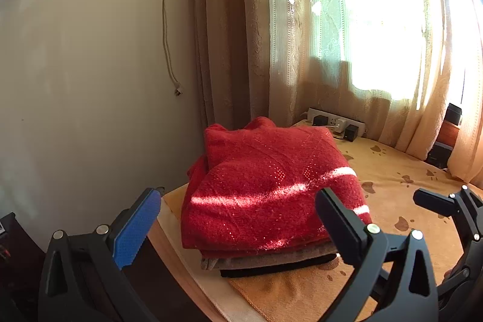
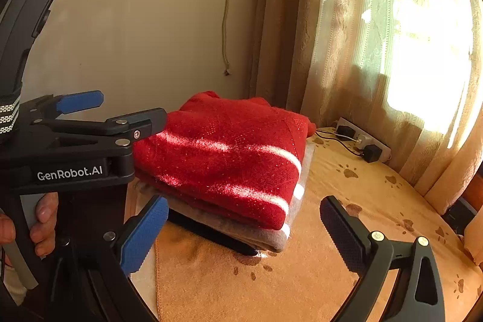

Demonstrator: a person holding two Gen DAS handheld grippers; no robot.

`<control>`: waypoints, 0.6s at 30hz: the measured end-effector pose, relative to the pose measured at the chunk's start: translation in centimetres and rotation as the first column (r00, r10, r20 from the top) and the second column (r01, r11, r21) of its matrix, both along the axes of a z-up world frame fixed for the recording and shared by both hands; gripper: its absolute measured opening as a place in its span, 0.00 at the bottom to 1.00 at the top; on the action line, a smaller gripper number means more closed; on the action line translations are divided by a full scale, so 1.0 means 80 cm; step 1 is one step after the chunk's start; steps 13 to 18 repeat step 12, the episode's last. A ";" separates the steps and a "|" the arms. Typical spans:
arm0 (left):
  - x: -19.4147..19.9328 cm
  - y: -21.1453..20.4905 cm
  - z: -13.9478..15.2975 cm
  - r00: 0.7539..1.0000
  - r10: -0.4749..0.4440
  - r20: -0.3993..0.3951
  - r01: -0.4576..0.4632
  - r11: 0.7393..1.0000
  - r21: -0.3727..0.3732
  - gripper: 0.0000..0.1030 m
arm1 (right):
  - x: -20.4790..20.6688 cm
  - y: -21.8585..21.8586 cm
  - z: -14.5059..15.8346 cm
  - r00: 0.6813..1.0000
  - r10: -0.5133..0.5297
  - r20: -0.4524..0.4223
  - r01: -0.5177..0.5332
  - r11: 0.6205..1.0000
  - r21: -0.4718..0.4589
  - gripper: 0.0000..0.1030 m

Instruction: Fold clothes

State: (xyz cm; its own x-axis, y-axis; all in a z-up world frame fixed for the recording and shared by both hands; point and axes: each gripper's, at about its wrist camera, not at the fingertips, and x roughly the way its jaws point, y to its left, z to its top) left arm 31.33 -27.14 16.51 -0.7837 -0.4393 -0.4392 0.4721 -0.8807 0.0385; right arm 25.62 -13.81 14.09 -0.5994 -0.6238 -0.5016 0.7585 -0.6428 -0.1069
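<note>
A red sweater (image 1: 265, 189) lies folded on top of a small stack at the left of the table, near the wall, with a grey garment (image 2: 259, 234) and a black one (image 2: 211, 234) under it. The stack sits on an orange cloth (image 1: 392, 201) printed with brown paw marks.

The left gripper (image 1: 238, 216) hangs just short of the stack's near edge, jaws spread wide and holding nothing. The right gripper (image 2: 244, 231) is also spread and empty, facing the stack's near right corner.

The sweater looks fuzzy, thick and soft, so I judge it light but floppy; it will sag and slip open if lifted by one point. The safest hold seems to be along a folded edge, pinching all layers at two corners, or sliding both jaws under the whole stack. The sequins on top may snag on the ribbed pads.

The right view alone shows the left gripper from the side, the person's hand (image 2: 42, 225) on its handle, and how the grey layer juts out past the sweater on the right. The left view alone shows the right gripper's tips at the far right edge, and the sweater's collar end rumpled at the far side. Both show the power strip (image 1: 338, 121) by the curtain (image 1: 347, 35).
</note>
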 end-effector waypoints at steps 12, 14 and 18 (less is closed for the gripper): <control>-0.008 -0.001 -0.010 1.000 0.012 0.019 -0.011 1.000 -0.019 1.00 | -0.004 -0.002 -0.006 1.000 -0.005 0.011 0.005 1.000 0.005 0.99; -0.008 -0.001 -0.010 1.000 0.012 0.019 -0.011 1.000 -0.019 1.00 | -0.004 -0.002 -0.006 1.000 -0.005 0.011 0.005 1.000 0.005 0.99; -0.008 -0.001 -0.010 1.000 0.012 0.019 -0.011 1.000 -0.019 1.00 | -0.004 -0.002 -0.006 1.000 -0.005 0.011 0.005 1.000 0.005 0.99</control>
